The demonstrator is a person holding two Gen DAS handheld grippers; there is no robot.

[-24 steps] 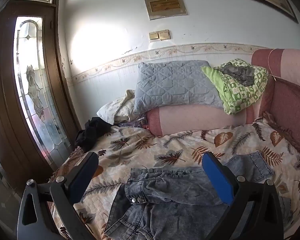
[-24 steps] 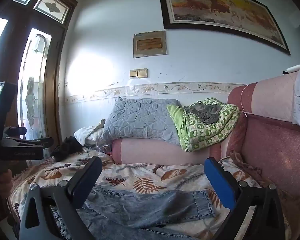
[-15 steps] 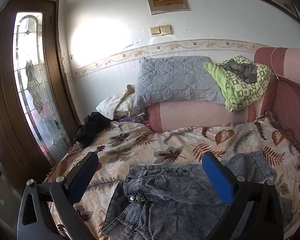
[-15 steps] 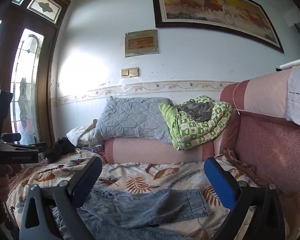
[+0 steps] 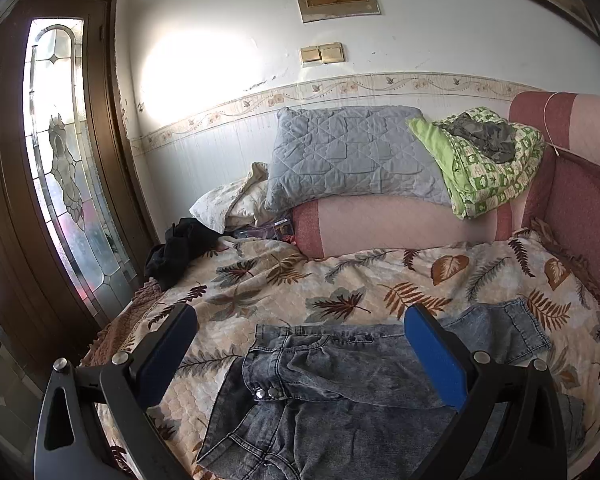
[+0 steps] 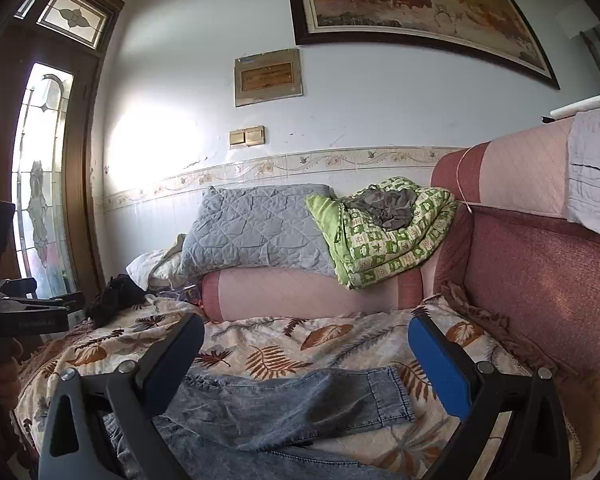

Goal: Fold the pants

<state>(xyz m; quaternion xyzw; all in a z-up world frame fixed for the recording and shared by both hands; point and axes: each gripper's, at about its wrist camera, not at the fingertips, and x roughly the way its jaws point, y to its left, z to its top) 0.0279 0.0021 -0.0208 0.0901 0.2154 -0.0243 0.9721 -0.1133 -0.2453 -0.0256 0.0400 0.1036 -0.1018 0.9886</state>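
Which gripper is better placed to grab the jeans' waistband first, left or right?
Left. The open left gripper frames the waistband of the jeans. The open right gripper faces the leg cuff instead.

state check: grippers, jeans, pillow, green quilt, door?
left gripper: open, empty
right gripper: open, empty
jeans: unfolded, rumpled, lying on bedspread
grey pillow: leaning on pink bolster
green quilt: folded, grey cloth on top
door: shut
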